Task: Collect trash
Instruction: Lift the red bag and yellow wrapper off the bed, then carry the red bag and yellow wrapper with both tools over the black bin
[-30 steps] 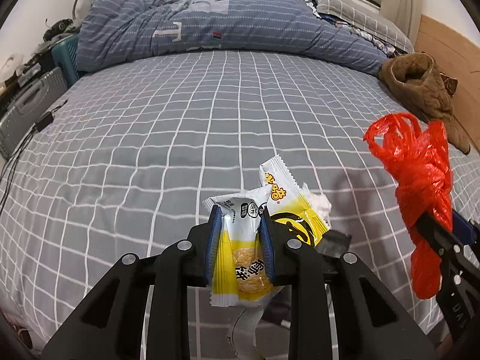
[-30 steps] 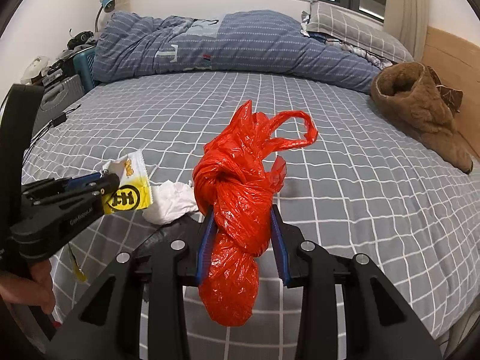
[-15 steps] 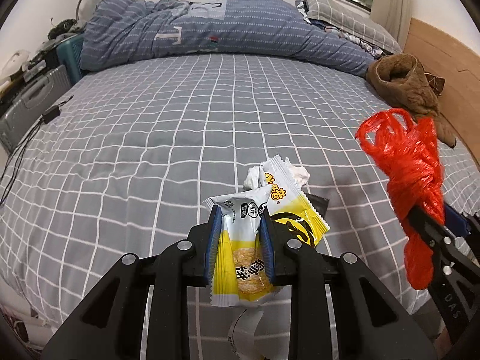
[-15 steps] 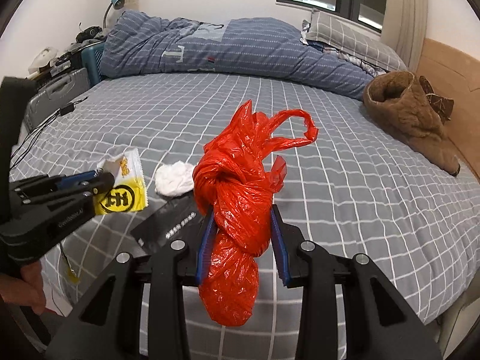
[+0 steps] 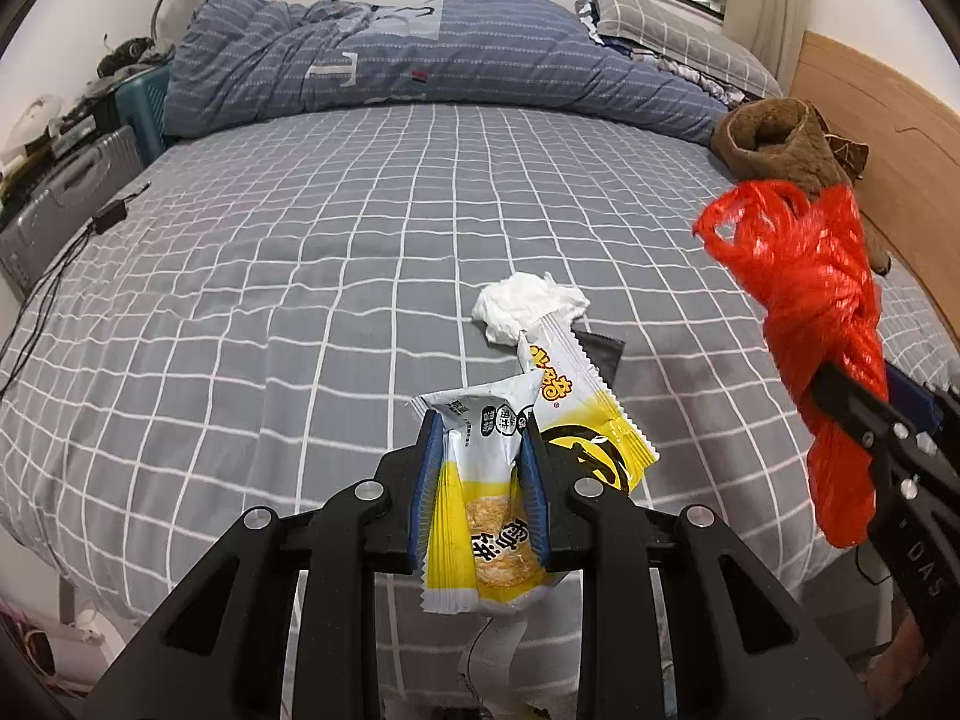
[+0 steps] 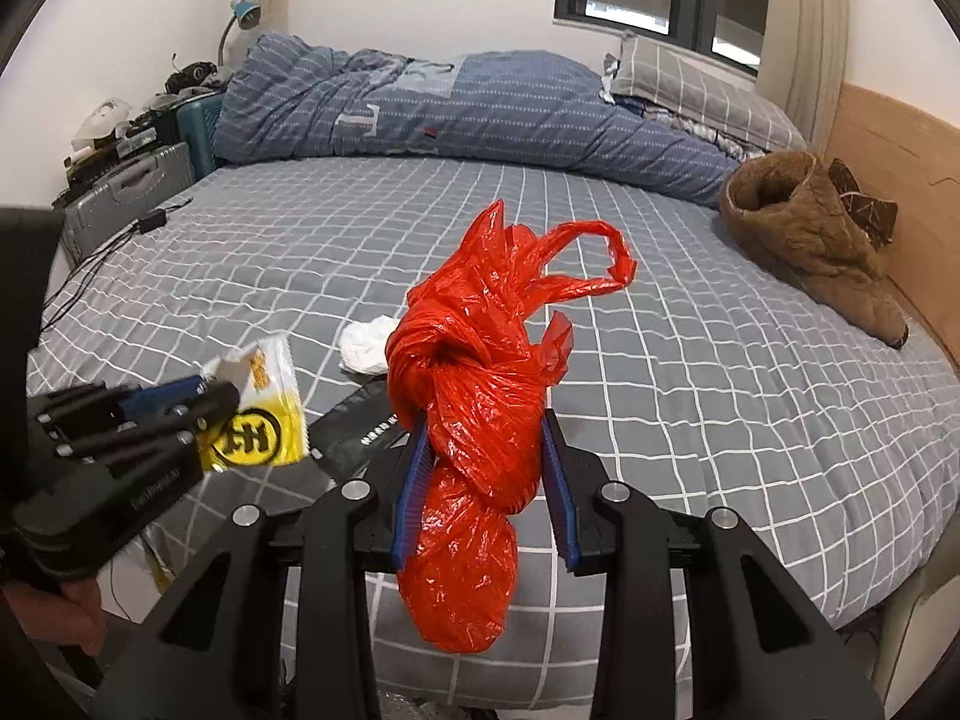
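My left gripper (image 5: 480, 426) is shut on yellow-and-white snack wrappers (image 5: 492, 516), held above the near edge of the bed; they also show in the right wrist view (image 6: 258, 420). My right gripper (image 6: 483, 426) is shut on a knotted red plastic bag (image 6: 480, 396), held up to the right of the left gripper; the bag also shows in the left wrist view (image 5: 810, 312). A crumpled white tissue (image 5: 528, 306) and a flat black packet (image 6: 360, 432) lie on the grey checked bedsheet (image 5: 270, 276) just beyond both grippers.
A blue quilt (image 5: 420, 60) and pillows lie along the far side. A brown fuzzy garment (image 6: 810, 234) lies at the right by the wooden headboard (image 6: 900, 144). A grey suitcase (image 5: 54, 210) and a cable (image 5: 48, 294) are at the left edge.
Both grippers have pulled back and up from the bed with their loads. The tissue and black packet now show farther ahead on the sheet.
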